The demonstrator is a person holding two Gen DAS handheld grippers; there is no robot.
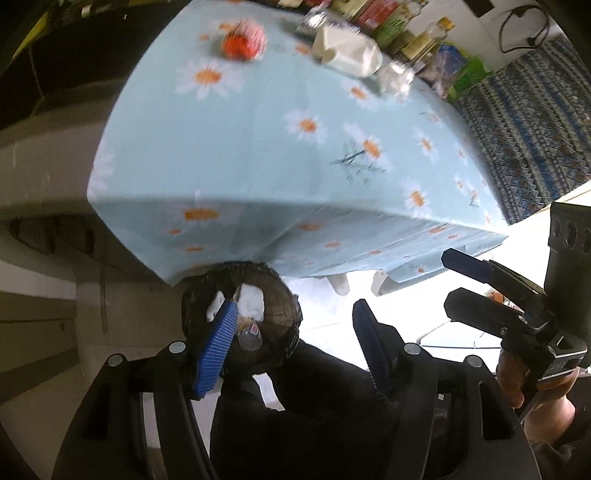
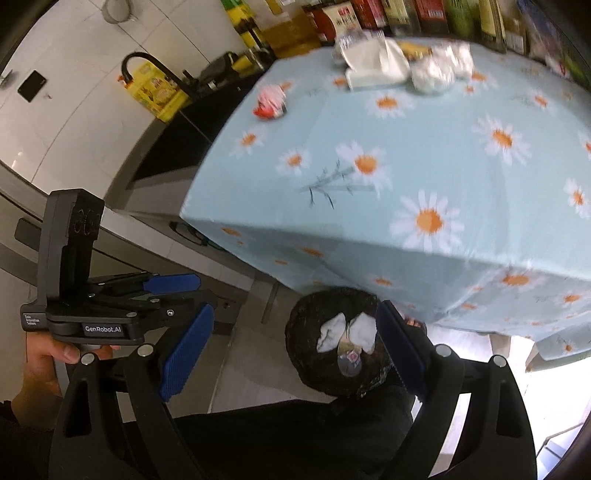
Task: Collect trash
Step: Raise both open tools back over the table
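Observation:
A black bin [image 1: 280, 317] [image 2: 306, 354] stands on the floor under the table's front edge. It holds white crumpled tissues [image 1: 253, 301] [image 2: 364, 328] and a small clear plastic bottle [image 1: 251, 338] [image 2: 349, 360]. My left gripper [image 1: 291, 343] is open and empty above the bin; it also shows in the right wrist view [image 2: 184, 299]. My right gripper [image 2: 288, 350] is open and empty above the bin; it also shows in the left wrist view [image 1: 448, 284]. On the table lie a red and pink wrapper [image 1: 243, 40] [image 2: 271, 103], white crumpled paper [image 1: 347, 51] [image 2: 373, 62] and crumpled clear plastic [image 1: 395, 75] [image 2: 441, 66].
The table carries a light blue daisy cloth [image 1: 280, 147] [image 2: 443, 155]. Bottles and packets [image 1: 413, 33] [image 2: 388, 14] line its far edge. A dark sink with a black tap [image 2: 155, 62] and a yellow box [image 2: 155, 90] stand to the left. A blue patterned cloth [image 1: 528, 136] lies right.

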